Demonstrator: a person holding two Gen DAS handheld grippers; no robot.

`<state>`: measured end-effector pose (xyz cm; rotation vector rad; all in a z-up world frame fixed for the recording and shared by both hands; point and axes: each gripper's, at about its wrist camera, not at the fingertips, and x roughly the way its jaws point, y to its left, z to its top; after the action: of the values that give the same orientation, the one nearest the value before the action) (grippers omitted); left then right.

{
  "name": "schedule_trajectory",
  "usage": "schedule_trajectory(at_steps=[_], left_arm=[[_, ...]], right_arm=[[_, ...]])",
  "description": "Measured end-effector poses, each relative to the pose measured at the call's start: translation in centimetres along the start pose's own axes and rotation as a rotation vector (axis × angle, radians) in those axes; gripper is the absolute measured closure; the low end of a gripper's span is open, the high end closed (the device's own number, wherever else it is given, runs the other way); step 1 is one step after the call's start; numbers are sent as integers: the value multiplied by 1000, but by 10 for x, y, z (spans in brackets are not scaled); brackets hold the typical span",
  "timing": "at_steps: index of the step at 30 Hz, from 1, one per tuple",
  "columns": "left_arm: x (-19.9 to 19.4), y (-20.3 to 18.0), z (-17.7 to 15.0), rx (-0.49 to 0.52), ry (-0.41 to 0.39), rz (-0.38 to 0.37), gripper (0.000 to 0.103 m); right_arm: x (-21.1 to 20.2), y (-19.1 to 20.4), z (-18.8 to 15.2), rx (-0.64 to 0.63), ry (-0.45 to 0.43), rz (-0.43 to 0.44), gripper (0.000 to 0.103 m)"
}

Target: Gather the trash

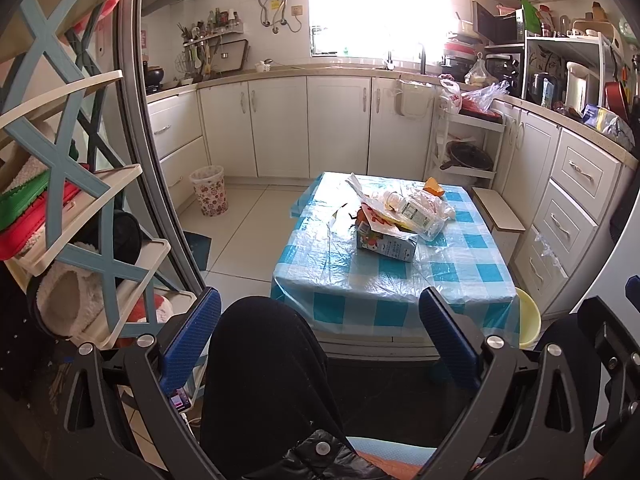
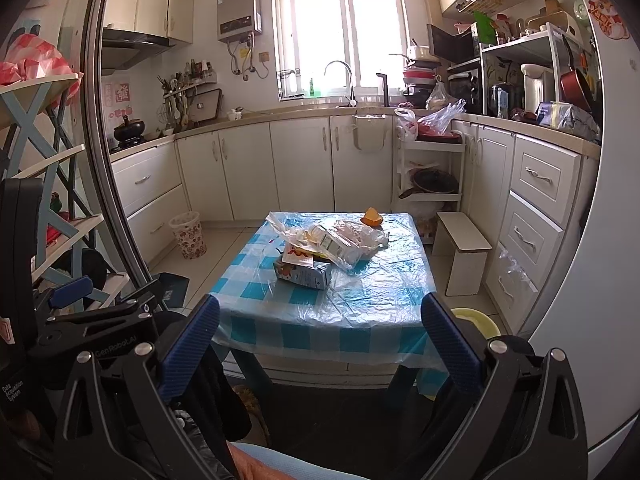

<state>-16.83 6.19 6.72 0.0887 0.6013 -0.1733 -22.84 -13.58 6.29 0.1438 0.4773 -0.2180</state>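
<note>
Both grippers well short of the tabletop [image 2: 360, 312], nothing between the fingers. Left gripper [image 1: 320, 312] spread wide and empty; right gripper [image 2: 320, 316] the same

Trash sits in one loose pile, centre of the frame in both views, on the blue-check plastic-covered tabletop:
- milk carton [image 2: 304, 274] lying on its side at the near edge of the pile. I judge it light, probably empty, walls stiff enough to pinch across the narrow faces without collapsing much
- clear plastic bottle [image 2: 334, 246] resting tilted across the carton, partly wrapped in thin plastic bags [image 2: 360, 234]. Slippery and round, likely to roll if nudged; I'd take it across the body, not the neck
- the bags are limp, will bunch and drag neighbours along; pinch a gathered fold
- orange peel [image 2: 372, 216] at the far edge, apart from the pile, small and soft

Wastebasket [image 2: 188, 236] stands on the floor, left of centre in the right view, against the lower cabinets, well apart from the tabletop

Room: open floor between tabletop and basket. Shelf rack [image 1: 80, 184] crowds the left of the frame, small stool [image 2: 464, 256] just beside the tabletop's right side. Cover film looks slick, so things may slide toward the near edge when pushed
</note>
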Motion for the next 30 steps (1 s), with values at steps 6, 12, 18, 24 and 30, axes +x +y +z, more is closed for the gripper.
schedule_trajectory(at_steps=[6, 12, 18, 24, 30], left_arm=[[0, -1, -1, 2, 1, -1, 8], [0, -1, -1, 1, 1, -2, 8], [0, -3, -2, 1, 1, -3, 8], [0, -1, -1, 0, 1, -1, 8], [0, -1, 0, -1, 2, 0, 8]], right_arm=[[-1, -5, 2, 11, 18, 11, 6], [0, -4, 1, 13, 30, 11, 6], [0, -3, 1, 6, 42, 7, 6], [1, -2, 0, 4, 48, 5, 6], [1, -2, 1, 0, 53, 3, 6]])
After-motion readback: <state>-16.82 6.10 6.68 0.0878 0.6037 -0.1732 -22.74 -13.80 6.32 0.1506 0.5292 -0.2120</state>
